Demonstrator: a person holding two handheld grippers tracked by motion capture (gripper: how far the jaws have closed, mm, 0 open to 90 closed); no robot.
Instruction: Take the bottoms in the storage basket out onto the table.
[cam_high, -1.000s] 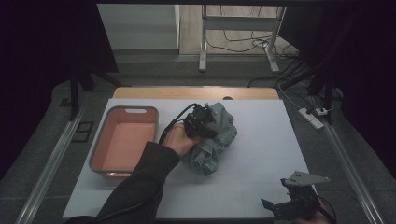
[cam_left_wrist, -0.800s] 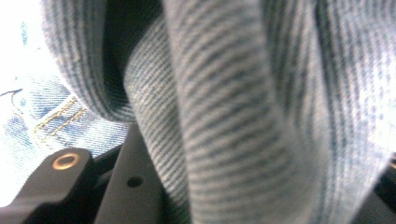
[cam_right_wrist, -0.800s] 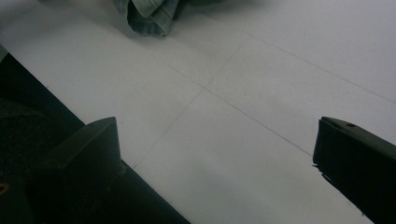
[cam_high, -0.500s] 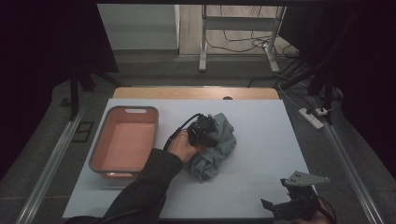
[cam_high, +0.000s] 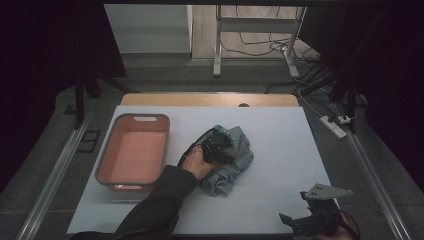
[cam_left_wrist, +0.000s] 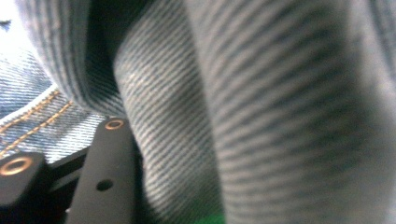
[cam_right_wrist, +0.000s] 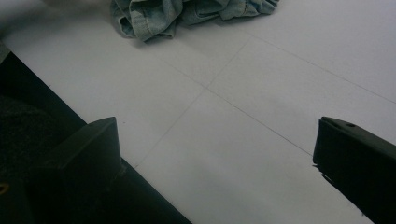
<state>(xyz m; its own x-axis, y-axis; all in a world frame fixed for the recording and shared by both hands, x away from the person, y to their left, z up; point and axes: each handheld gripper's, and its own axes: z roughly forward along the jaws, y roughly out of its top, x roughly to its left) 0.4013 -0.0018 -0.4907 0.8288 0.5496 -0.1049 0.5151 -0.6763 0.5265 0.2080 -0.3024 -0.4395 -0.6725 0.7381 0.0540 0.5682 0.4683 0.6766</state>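
White table (cam_high: 280, 150), set lengthwise away from the camera, with a strip of bare wood (cam_high: 210, 99) along the far edge. Faint seam lines crossed the white top in the right gripper view (cam_right_wrist: 243, 112). Lying directly on it: a salmon-pink tub (cam_high: 116, 150) with a grey rim, at the left, its long side running front to back; a crumpled heap of denim (cam_high: 235, 162) near the middle, just right of the tub and apart from it, also seen at the top of the right gripper view (cam_right_wrist: 154, 14). Right half otherwise plain white.
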